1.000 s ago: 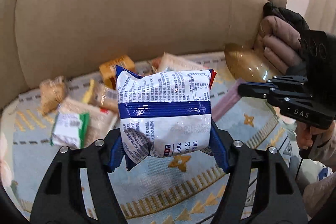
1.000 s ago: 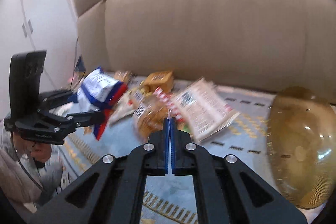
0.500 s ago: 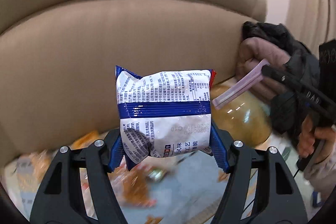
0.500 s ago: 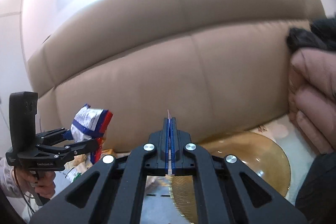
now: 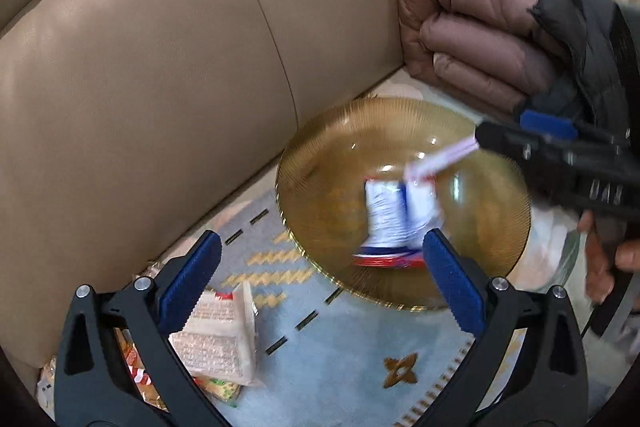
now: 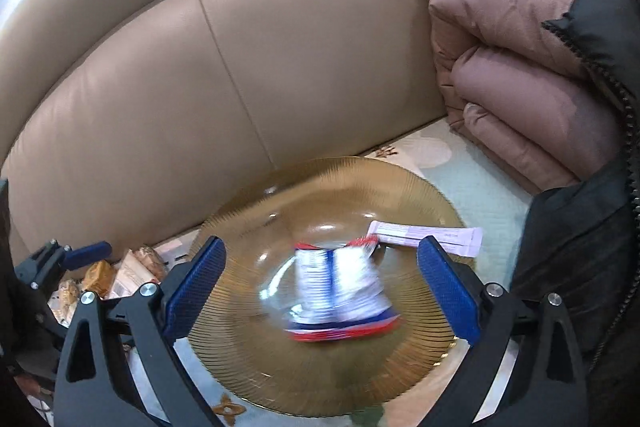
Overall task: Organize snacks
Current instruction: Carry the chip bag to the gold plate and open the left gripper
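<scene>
Far left, near the sofa back: loose snack packets (image 5: 218,339) heaped on the patterned blue seat cover (image 5: 340,359), several overlapping. Thin film wrappers, light and soft by the look; likely slippery and crushable, so a pinch across a flat face or at a sealed end seam seems safest.

Left tongs (image 5: 320,285): jaws spread wide, nothing between them, hanging over the near left rim of the amber glass plate (image 5: 316,163).

Centre: blue-and-white snack bag (image 5: 394,223), red-edged, sits over the middle of the plate, heavily blurred; cannot tell if it has settled or is mid-drop. Puffy and air-filled, so judged light and springy; grip the body gently or the crimped end.

Just right of it: pale pink stick sachet (image 6: 428,237) lying at the far right of the plate, flat and thin, best lifted by its edge.

Right tongs (image 6: 320,291): also fully open, empty, above the plate.

Far right: folded pink padded jacket (image 6: 516,75) against the sofa.
</scene>
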Demonstrator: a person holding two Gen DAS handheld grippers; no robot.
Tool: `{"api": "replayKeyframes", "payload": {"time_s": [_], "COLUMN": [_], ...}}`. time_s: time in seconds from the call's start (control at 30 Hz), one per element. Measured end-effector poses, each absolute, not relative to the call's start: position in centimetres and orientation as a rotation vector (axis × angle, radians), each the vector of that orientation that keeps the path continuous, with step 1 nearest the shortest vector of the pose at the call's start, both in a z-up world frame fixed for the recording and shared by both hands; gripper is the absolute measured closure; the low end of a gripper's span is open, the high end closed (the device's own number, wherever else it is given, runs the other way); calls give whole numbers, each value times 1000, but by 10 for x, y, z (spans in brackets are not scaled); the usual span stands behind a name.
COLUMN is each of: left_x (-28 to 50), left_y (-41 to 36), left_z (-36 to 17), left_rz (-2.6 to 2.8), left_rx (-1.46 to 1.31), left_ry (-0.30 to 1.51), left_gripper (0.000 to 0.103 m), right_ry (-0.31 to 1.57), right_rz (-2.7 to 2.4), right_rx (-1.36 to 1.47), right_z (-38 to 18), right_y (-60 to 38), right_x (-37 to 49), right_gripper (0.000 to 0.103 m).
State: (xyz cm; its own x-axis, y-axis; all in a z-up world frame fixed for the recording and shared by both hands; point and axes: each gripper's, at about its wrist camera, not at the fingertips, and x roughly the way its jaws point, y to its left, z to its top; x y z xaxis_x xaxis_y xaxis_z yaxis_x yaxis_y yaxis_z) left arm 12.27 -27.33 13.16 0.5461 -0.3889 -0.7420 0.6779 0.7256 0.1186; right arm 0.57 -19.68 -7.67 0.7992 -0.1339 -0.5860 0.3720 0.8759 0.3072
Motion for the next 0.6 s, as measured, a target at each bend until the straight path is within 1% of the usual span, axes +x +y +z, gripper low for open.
{"api": "replayKeyframes", "payload": {"time_s": [0.1, 0.23, 0.4, 0.6], "left_x": [123, 130, 132, 137], "left_y": [-261, -243, -219, -175], "left_z": [127, 132, 136, 139], "left_rz": [-621, -560, -475, -355], "left_rx": [423, 358, 328, 220], "left_ry": [766, 786, 770, 810], "left_gripper": [3, 3, 3, 3], "right_ry": [575, 566, 557, 556], "right_rz": [-255, -218, -162, -63], "right_rx": [413, 380, 361, 319], "right_z": [-71, -59, -47, -36], "right_y": [-189, -172, -150, -111], "right_x": [13, 21, 33, 48], "right_gripper": [7, 7, 6, 5]}}
